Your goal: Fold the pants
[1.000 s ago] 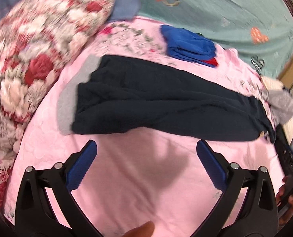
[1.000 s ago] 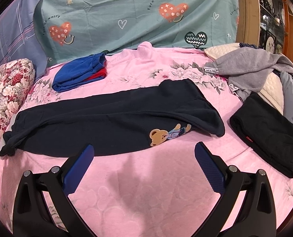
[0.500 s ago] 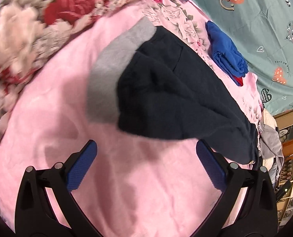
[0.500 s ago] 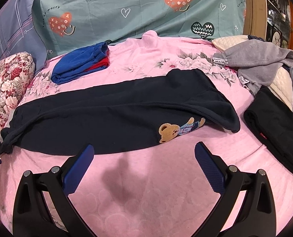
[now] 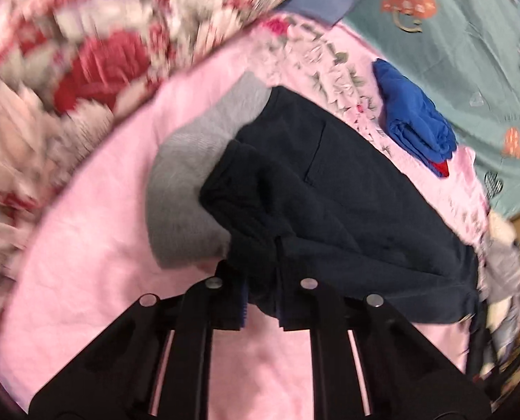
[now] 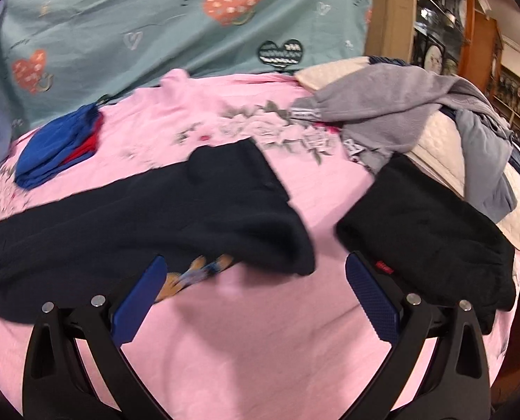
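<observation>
Dark navy pants [image 5: 330, 189] lie stretched across the pink bedspread [image 5: 84, 262], with a grey lining [image 5: 189, 189] showing at one end. My left gripper [image 5: 263, 301] is shut on the near edge of the pants beside that grey part. In the right wrist view the same pants [image 6: 137, 217] run from the left edge toward the middle, with a bear patch [image 6: 196, 273] near the front edge. My right gripper [image 6: 256, 297] is open just above the bedspread; its left pad [image 6: 137, 301] sits over the pants' edge by the patch.
A folded blue and red garment [image 6: 56, 150] lies at the back. A folded black garment [image 6: 428, 231] sits right of the pants, close to my right finger. Grey clothes [image 6: 400, 105] are piled on a cream quilt at right. A floral pillow [image 5: 67, 52] is at left.
My left gripper moved forward and went from open to shut on the pants' near edge. My right gripper dropped closer to the end with the bear patch, staying open.
</observation>
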{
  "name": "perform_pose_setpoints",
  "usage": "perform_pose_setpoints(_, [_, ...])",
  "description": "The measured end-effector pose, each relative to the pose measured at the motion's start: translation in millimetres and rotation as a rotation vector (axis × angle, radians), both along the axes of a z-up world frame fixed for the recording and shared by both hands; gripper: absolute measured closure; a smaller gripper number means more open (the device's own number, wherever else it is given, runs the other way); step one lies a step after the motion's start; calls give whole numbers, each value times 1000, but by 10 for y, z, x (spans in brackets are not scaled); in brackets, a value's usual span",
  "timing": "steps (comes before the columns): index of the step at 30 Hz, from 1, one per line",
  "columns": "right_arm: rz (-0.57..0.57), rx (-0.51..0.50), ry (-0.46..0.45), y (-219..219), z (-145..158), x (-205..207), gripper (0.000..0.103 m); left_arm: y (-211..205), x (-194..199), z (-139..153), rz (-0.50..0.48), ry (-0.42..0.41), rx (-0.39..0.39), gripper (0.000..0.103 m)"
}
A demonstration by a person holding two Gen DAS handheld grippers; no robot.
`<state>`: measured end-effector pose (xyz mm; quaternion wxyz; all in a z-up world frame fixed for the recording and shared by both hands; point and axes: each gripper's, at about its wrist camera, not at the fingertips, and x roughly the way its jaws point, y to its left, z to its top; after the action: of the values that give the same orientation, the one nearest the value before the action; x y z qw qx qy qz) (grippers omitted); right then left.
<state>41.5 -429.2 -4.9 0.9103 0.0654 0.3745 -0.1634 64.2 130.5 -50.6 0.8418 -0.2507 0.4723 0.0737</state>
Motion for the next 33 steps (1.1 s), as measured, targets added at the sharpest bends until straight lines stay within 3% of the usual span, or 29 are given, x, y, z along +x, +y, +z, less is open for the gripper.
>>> perform_pose_setpoints(4, [-37, 15, 54, -264, -40, 180, 1, 141, -192, 46, 3, 1, 41, 91])
perform_pose_setpoints(8, [-106, 86, 118, -514, -217, 291, 1, 260, -280, -188, 18, 70, -23, 87])
perform_pose_setpoints(9, [-122, 81, 127, -549, -256, 298, 1, 261, -298, -218, 22, 75, -32, 83])
perform_pose_setpoints(13, [-119, 81, 191, -633, -458, 292, 5, 225, -365, -189, 25, 51, -1, 49])
perform_pose_setpoints(17, [-36, 151, 275, -565, -720, 343, 35, 194, -408, -93, 28, 19, 43, 33])
perform_pose_setpoints(19, [-11, 129, 240, -515, -703, 335, 78, 189, -416, -82, 32, 13, 45, 31])
perform_pose_setpoints(20, [16, 204, 224, -521, -662, 315, 92, 186, -416, -91, 32, 17, 41, 31])
perform_pose_setpoints(21, [17, 260, 194, -538, -575, 258, 92, 179, -414, -102, 34, 22, 41, 31])
perform_pose_setpoints(23, [8, 202, 123, -521, -307, 96, 92, 162, -420, -109, 38, 28, 51, 31])
perform_pose_setpoints(25, [17, 244, 93, -601, -104, -126, 92, 143, -422, -104, 35, 27, 58, 31])
perform_pose_setpoints(28, [12, 223, 107, -675, -51, -368, 92, 124, -430, -98, 30, 24, 68, 31])
perform_pose_setpoints(30, [3, 198, 174, -711, -202, -446, 89, 114, -415, -121, 24, 32, 71, 31])
perform_pose_setpoints(31, [-16, 164, 231, -735, -331, -430, 85, 111, -404, -140, 20, 40, 70, 31])
perform_pose_setpoints(32, [-62, 93, 293, -748, -458, -398, 75, 102, -390, -166, 15, 52, 68, 31])
perform_pose_setpoints(33, [-113, 20, 329, -742, -523, -384, 50, 99, -383, -180, 11, 61, 69, 30])
